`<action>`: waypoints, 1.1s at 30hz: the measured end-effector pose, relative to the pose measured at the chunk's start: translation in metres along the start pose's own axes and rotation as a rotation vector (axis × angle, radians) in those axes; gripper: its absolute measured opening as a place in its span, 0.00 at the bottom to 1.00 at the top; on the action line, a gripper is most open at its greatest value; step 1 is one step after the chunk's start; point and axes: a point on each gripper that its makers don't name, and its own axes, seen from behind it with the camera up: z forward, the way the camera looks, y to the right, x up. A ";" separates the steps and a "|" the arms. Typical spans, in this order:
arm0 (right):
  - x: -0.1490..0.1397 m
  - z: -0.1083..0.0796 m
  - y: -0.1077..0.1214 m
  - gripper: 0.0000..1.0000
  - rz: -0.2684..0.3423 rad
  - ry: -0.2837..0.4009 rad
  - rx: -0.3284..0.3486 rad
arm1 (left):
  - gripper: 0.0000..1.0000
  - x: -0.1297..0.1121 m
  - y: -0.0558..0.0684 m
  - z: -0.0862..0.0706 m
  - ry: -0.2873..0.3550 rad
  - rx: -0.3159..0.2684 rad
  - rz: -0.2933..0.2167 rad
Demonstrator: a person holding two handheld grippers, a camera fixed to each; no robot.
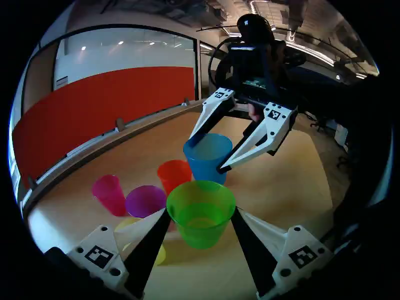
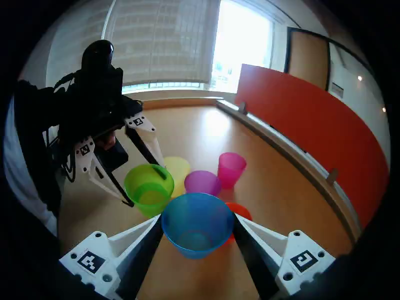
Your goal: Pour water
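Wooden table (image 1: 290, 185) stands before a red wall (image 1: 100, 110). The left gripper (image 1: 201, 214) pinches the green cup (image 1: 200, 227) between both fingers, and the right gripper (image 2: 197, 222) pinches the blue cup (image 2: 195, 237) in the same way. Both cups are upright and near each other. Just beside them stand an orange cup (image 1: 174, 175), a purple cup (image 1: 145, 200), a pink cup (image 1: 109, 194) and a yellow cup (image 2: 179, 167).

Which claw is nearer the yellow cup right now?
Left. The left claw, gripping the green cup, is right beside the yellow cup; the right claw, gripping the blue cup, is farther off, past the purple cup.
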 end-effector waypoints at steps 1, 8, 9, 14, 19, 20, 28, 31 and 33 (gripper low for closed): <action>-0.002 0.000 -0.002 0.94 0.002 0.000 0.004 | 0.85 -0.001 0.000 0.001 -0.002 0.000 0.000; -0.019 0.004 -0.008 0.94 0.005 -0.008 0.009 | 0.85 -0.010 0.005 0.008 -0.012 -0.010 -0.003; -0.021 0.005 -0.008 0.94 0.006 -0.010 0.009 | 0.85 -0.011 0.006 0.010 -0.013 -0.012 -0.003; -0.032 0.008 -0.011 0.94 0.014 -0.018 0.015 | 0.85 -0.018 0.013 0.016 -0.023 -0.026 0.003; -0.041 0.011 -0.011 0.94 0.017 -0.026 0.009 | 0.85 -0.022 0.016 0.021 -0.026 -0.035 -0.003; -0.043 0.012 -0.011 0.94 0.017 -0.028 0.009 | 0.85 -0.023 0.017 0.022 -0.027 -0.037 -0.005; -0.057 0.017 -0.012 0.94 0.030 -0.039 0.010 | 0.85 -0.029 0.018 0.028 -0.035 -0.046 -0.003; -0.063 0.019 -0.012 0.94 0.030 -0.046 0.008 | 0.85 -0.033 0.018 0.029 -0.040 -0.047 0.002; -0.066 0.020 -0.012 0.94 0.028 -0.050 0.005 | 0.85 -0.034 0.018 0.030 -0.041 -0.046 0.003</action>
